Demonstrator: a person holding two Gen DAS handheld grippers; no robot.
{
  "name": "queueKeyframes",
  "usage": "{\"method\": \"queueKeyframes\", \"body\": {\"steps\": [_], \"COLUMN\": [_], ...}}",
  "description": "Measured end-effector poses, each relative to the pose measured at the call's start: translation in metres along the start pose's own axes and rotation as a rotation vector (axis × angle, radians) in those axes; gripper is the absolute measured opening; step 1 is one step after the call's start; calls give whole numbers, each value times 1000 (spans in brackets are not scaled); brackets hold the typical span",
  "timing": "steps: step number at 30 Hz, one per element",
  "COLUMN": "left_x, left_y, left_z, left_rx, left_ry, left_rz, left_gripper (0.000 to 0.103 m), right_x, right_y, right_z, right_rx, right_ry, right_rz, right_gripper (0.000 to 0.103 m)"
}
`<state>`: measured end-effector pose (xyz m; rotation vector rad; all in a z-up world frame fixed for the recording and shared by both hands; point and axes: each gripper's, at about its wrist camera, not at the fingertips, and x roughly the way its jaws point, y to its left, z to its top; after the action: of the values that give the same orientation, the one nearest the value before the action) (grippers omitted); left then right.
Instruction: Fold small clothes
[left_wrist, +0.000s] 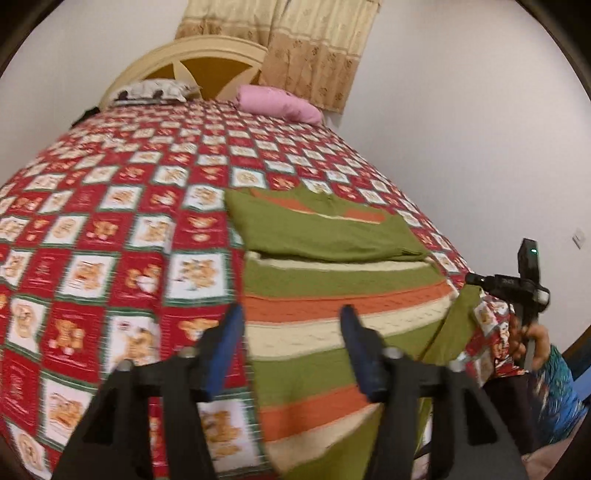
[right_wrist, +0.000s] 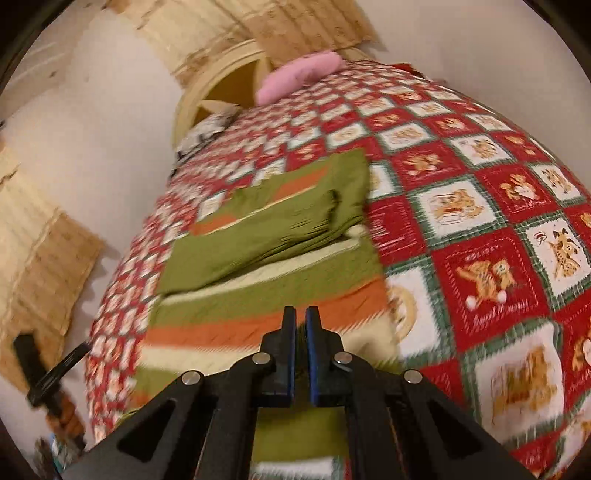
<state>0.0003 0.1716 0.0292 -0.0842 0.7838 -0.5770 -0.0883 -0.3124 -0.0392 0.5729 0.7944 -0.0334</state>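
**Striped sweater lying on the bed, right under your two grippers**

You are holding your left gripper (left_wrist: 291, 325) with its blue fingers (left_wrist: 229, 339) spread wide apart. Nothing is sitting between them. The striped sweater (left_wrist: 343, 295) is lying just below and ahead of this gripper, flat on the bedspread (left_wrist: 110, 221). Its green, orange and cream stripes are running across in front of you. One green sleeve (left_wrist: 325, 232) is lying folded over the sweater's far part.

You are holding your right gripper (right_wrist: 301, 314) with its fingers almost pressed together, with only a thin gap showing. I cannot tell if they are pinching any cloth. The sweater (right_wrist: 258, 295) is lying right under and ahead of these fingers too. In the left view, a green edge (left_wrist: 458, 317) of the sweater is hanging near this gripper, off to the left gripper's right side.

A pink pillow (left_wrist: 277, 103) is resting far ahead, by the headboard (left_wrist: 207, 59).
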Motion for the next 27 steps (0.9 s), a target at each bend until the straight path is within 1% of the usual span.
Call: {"method": "queueKeyframes", "body": {"steps": [1, 3, 4, 6, 7, 8, 10, 12, 13, 14, 15, 16, 17, 18, 19, 20, 21, 22, 23, 24, 25, 26, 27], "left_x": [-2, -1, 1, 5, 7, 7, 9, 13, 17, 23, 28, 33, 39, 48, 54, 63, 69, 73, 81, 84, 85, 83, 82], "left_y": [7, 17, 19, 18, 16, 14, 2, -12, -20, -25, -29, -32, -34, -38, -38, -37, -35, -32, -29, -28, -27, -26, -25], "left_z": [-4, -12, -18, -27, -35, -39, -51, -61, -64, -65, -65, -66, -67, -68, -69, -70, -71, -75, -76, -78, -79, -78, -77], "left_rx": [-3, -1, 13, 54, 95, 118, 206, 294, 324, 326, 318, 316, 320, 327, 324, 302, 272, 246, 215, 203, 192, 179, 163], "left_ry": [3, 36, 53, 87, 114, 127, 167, 180, 180, 187, 199, 206, 207, 203, 200, 202, 214, 231, 261, 272, 253, 242, 246], "left_rz": [-11, -33, -37, -34, -47, -61, -112, -131, -147, -184, -222, -238, -233, -209, -200, -202, -213, -221, -215, -203, -193, -200, -207], "left_gripper": [65, 69, 73, 75, 76, 77, 88, 95, 95, 95, 95, 95, 95, 95, 90, 85, 67, 46, 37, 27, 25, 25, 25], "right_x": [7, 16, 20, 24, 22, 17, 6, -5, -11, -16, -20, -25, -29, -31, -36, -41, -44, -44, -42, -38, -34, -27, -21], "right_y": [-6, -19, -25, -32, -33, -31, -20, -8, -2, 2, 7, 12, 17, 20, 23, 26, 30, 34, 36, 40, 42, 46, 49], "right_z": [3, 8, 9, 8, 7, 4, -2, -9, -13, -16, -20, -24, -28, -32, -36, -40, -42, -44, -45, -47, -49, -51, -52], "right_rx": [18, 52, 72, 99, 101, 89, 36, -15, -37, -51, -69, -86, -100, -108, -119, -138, -163, -195, -218, -245, -270, -305, -331], "right_ry": [-5, -8, -4, 4, 0, -14, -42, -65, -73, -77, -82, -87, -92, -102, -124, -155, -168, -159, -147, -128, -106, -80, -66], "right_rz": [-22, -57, -60, -68, -66, -66, -96, -120, -118, -114, -111, -107, -104, -96, -83, -76, -86, -96, -100, -108, -116, -127, -143], "right_gripper": [0, 0, 0, 0, 0, 0, 0, 0, 0, 1, 4, 19, 34, 70, 87, 87, 87, 87, 87, 87, 87, 87, 87]}}
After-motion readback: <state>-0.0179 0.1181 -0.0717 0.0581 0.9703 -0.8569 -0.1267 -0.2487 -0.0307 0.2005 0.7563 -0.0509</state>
